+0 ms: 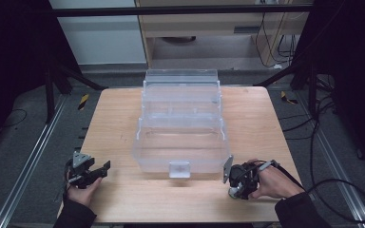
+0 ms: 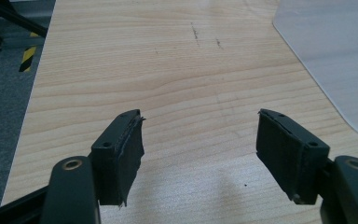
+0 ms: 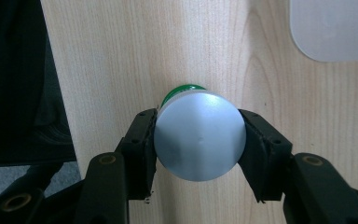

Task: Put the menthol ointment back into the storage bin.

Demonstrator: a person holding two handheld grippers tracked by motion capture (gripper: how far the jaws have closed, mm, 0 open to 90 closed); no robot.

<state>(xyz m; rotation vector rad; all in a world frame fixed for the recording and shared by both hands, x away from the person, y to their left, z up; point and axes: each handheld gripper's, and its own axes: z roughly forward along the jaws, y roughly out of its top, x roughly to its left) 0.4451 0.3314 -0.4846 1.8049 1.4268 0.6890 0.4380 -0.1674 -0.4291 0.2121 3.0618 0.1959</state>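
The right tool (image 3: 199,140) is gripping a silver-capped green container (image 3: 199,137) at lower centre of the frame, while the left tool (image 2: 199,154) is resting open over the bench (image 2: 168,70).

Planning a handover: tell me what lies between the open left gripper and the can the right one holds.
High view: bare wooden table between left gripper and can; the clear bin sits just beyond that line.
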